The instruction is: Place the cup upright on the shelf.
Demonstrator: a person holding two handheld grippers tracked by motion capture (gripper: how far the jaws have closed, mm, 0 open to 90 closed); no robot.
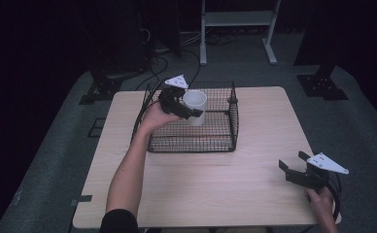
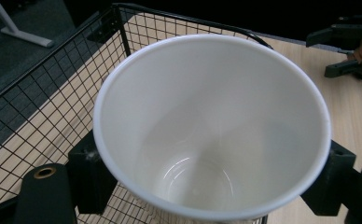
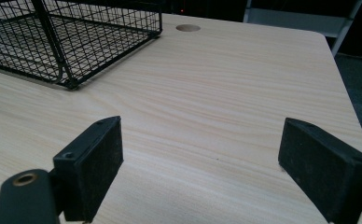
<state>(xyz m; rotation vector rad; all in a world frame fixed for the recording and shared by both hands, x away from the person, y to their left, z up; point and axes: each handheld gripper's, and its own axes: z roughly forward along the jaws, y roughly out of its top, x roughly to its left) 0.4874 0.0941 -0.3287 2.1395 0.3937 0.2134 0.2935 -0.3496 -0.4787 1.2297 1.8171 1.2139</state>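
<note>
A white cup (image 1: 197,99) is held upright over the inside of a black wire basket (image 1: 233,114) at the back middle of the wooden table (image 1: 215,187). My left gripper (image 1: 190,110) is shut on the cup's wall just below the rim. In the left gripper view the cup (image 2: 212,126) is empty, and the pads (image 2: 89,173) press on its two sides. My right gripper (image 1: 293,161) stands open low over the table's front right corner, and in the right gripper view nothing lies between the jaws of the right gripper (image 3: 207,163).
The basket (image 3: 67,42) has mesh walls and an open top; whether the cup touches the basket's floor I cannot tell. A round hole (image 3: 188,28) sits in the tabletop near the far edge. A metal stand (image 1: 237,19) is on the floor behind the table.
</note>
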